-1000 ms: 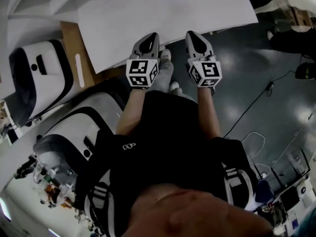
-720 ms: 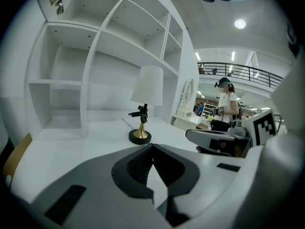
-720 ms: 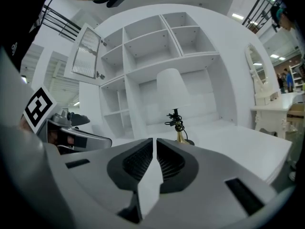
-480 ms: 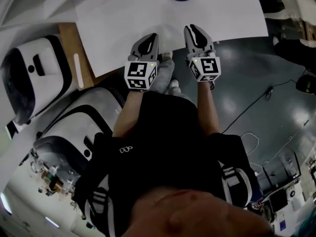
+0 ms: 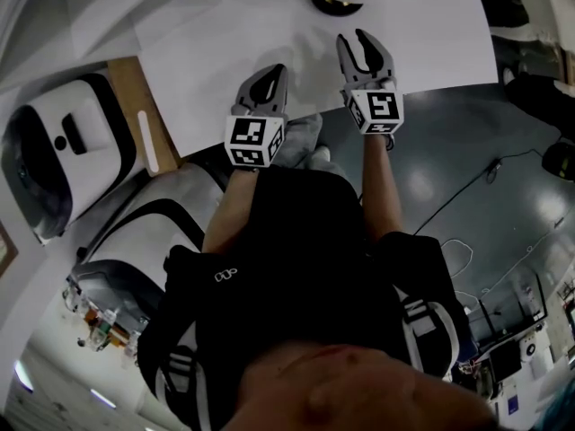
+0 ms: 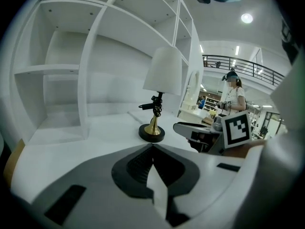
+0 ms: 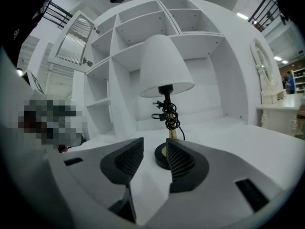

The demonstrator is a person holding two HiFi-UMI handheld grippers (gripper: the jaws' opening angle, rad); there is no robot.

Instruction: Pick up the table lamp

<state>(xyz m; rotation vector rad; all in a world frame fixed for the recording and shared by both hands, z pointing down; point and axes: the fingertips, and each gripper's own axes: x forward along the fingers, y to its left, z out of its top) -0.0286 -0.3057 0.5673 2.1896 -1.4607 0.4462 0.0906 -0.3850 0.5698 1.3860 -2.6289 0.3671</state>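
Note:
The table lamp [image 7: 164,66] has a white cone shade, a black stem with its cord coiled round it, and a brass foot on a black round base [image 6: 151,133]. It stands upright on the white table [image 5: 269,34]; in the head view only its base [image 5: 334,0] shows, at the top edge. My right gripper [image 5: 364,41] is over the table's near part, a short way in front of the base, its jaws opening with nothing between them. My left gripper [image 5: 272,72] is shut and empty, farther back on the left. Part of the base is hidden behind my right gripper's [image 7: 153,152] jaw.
A white shelving unit [image 6: 71,66] rises behind the lamp. Two white-and-black machines [image 5: 63,151] and a wooden board [image 5: 135,106] lie left of the table. Cables [image 5: 467,187] run over the dark floor at the right. A person [image 6: 232,97] stands far off.
Both grippers have moved forward over the table towards the lamp. The right gripper's jaws, shut a second ago, have spread apart. The left jaws have stayed shut.

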